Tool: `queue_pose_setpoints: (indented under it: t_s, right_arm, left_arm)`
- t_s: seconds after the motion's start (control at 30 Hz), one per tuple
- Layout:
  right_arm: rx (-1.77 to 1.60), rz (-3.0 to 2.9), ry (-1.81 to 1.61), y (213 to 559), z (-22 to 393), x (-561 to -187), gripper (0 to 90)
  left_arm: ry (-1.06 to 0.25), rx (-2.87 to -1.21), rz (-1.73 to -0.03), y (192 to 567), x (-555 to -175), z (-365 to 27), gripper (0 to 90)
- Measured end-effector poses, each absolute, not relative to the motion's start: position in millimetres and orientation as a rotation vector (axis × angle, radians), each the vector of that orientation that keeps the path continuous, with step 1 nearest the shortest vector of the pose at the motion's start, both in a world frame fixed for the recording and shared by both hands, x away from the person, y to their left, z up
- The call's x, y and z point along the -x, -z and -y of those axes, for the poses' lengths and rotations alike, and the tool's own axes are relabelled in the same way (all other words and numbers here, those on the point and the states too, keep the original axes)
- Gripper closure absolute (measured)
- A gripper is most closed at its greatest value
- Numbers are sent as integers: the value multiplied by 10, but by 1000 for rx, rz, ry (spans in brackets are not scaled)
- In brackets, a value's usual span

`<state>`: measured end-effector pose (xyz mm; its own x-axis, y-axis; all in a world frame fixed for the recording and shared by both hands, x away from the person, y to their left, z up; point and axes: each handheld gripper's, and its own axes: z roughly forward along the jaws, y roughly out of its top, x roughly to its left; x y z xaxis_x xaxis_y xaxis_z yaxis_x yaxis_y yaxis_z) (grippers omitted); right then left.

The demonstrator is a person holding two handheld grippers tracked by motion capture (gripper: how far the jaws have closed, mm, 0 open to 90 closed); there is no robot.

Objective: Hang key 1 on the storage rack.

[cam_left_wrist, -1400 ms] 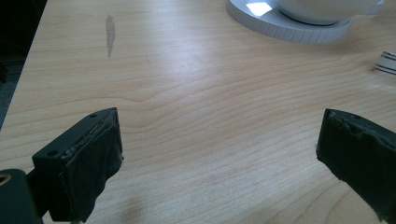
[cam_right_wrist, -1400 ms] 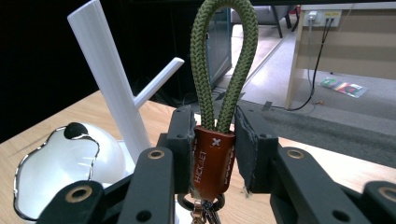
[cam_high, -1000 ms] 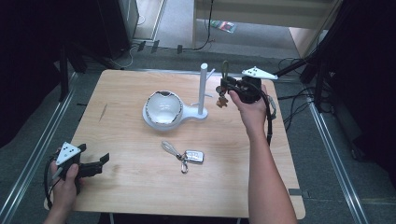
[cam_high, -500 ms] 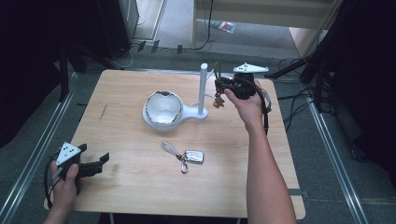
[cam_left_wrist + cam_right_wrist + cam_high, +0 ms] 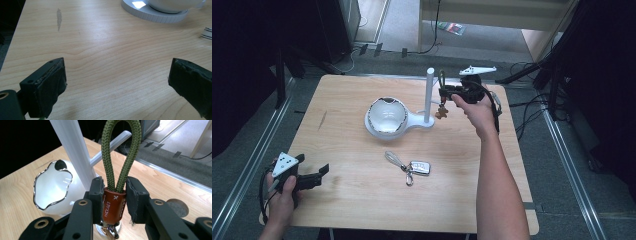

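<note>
- While raised beside the white stand post (image 5: 429,95), the right gripper (image 5: 115,195) pinches the green cord keychain (image 5: 117,170) by its brown leather collar.
- Left gripper (image 5: 117,82): jaws spread wide, low over the table (image 5: 105,62).

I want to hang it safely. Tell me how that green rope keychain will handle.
The green rope loop stands upright above the right gripper, so probably fairly stiff. The brown leather tab is clamped, likely a firm hold. The charms below probably swing.
</note>
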<state>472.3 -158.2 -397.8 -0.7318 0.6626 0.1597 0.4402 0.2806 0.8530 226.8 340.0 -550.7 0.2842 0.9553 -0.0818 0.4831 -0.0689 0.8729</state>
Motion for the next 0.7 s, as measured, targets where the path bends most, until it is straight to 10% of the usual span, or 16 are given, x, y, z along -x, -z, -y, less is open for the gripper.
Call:
queue_pose_setpoints:
  t_s: [0.7]
  right_arm:
    - [-1070, -2443, -1470, 3917, 1615, -4843, 694]
  left_arm:
    - [-683, -1691, -1325, 5506, -2269, -3403, 18]
